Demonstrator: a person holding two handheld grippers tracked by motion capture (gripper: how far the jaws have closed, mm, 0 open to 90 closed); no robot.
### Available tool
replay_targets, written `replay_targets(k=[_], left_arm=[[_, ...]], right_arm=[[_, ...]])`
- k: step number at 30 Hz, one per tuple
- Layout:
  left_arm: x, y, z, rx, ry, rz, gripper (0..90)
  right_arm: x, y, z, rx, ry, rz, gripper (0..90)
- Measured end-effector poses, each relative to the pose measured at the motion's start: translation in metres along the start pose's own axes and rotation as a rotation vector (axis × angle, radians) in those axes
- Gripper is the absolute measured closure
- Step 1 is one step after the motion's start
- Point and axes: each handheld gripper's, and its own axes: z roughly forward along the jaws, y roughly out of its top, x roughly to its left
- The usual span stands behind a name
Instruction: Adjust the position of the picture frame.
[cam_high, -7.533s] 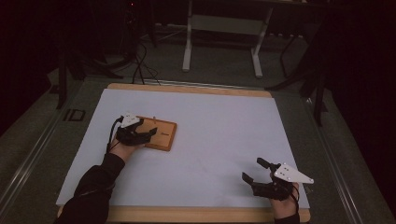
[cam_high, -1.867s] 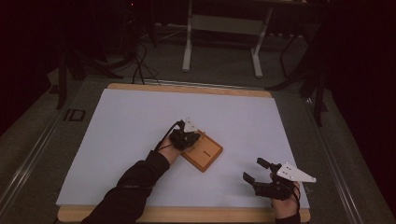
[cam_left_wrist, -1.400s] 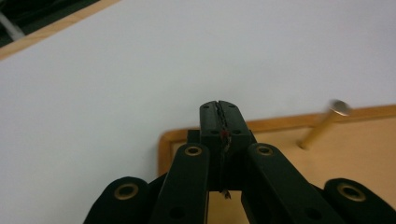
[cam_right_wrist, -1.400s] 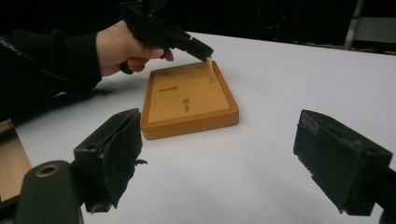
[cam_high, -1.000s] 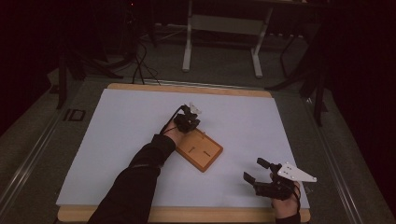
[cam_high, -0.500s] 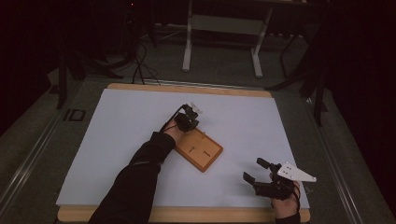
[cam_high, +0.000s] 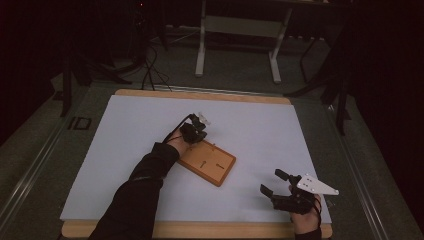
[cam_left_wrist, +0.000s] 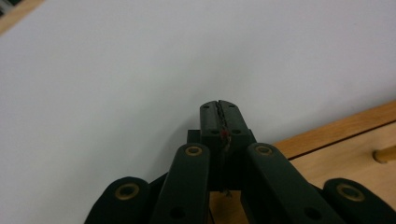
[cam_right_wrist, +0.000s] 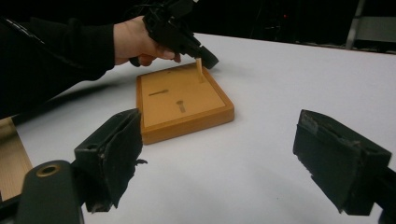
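While the left gripper (cam_right_wrist: 208, 59) hovers at the far corner of the wooden board (cam_high: 212, 162), its jaws are pressed fully together with nothing between them. In the left gripper view they point past the board's edge onto the white table cover (cam_high: 125, 150). The board lies flat at an angle near the centre of the high view, slightly right of middle and below the left hand (cam_high: 175, 142). A short pale peg (cam_right_wrist: 199, 67) stands upright near its far edge, just under and beside the closed tips at upper centre of the right gripper view. From these angles I cannot tell whether tip and peg touch. Two dark marks on the board's face — a slot (cam_right_wrist: 159, 93) and a smaller hole-like spot (cam_right_wrist: 180, 106) — are empty.

The right gripper (cam_high: 272, 182) sits at the lower right of the high view, well apart from the board, its jaws spread wide and holding nothing.

The step in hand looks to be working on that peg. To do it well, the left jaws should part first and then straddle the peg squarely, one pad on each side. They should close low on the shaft so it does not tip. Any lift should be straight up along the peg's axis, since a sideways pull could drag the light board across the smooth cover. The idle right gripper could steady the board's near edge.
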Motion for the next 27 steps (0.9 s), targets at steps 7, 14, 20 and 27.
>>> replay_targets(k=[7, 14, 20, 27], left_arm=[[0.004, -0.017, -0.014, -0.003, -0.038, 0.003, 90.0], [0.007, -0.03, -0.027, -0.002, -0.083, 0.001, 90.0], [-0.001, -0.039, -0.035, -0.003, -0.09, 0.013, 90.0], [-0.005, -0.051, -0.046, 0.003, -0.094, 0.015, 90.0]], right_arm=[[0.0, 0.0, 0.001, 0.005, -0.001, 0.0, 15.2], [0.001, 0.0, 0.003, 0.01, 0.004, -0.002, 15.2], [0.001, 0.0, 0.003, 0.01, 0.005, -0.002, 15.2], [0.0, -0.001, 0.004, 0.015, 0.017, 0.001, 15.9]])
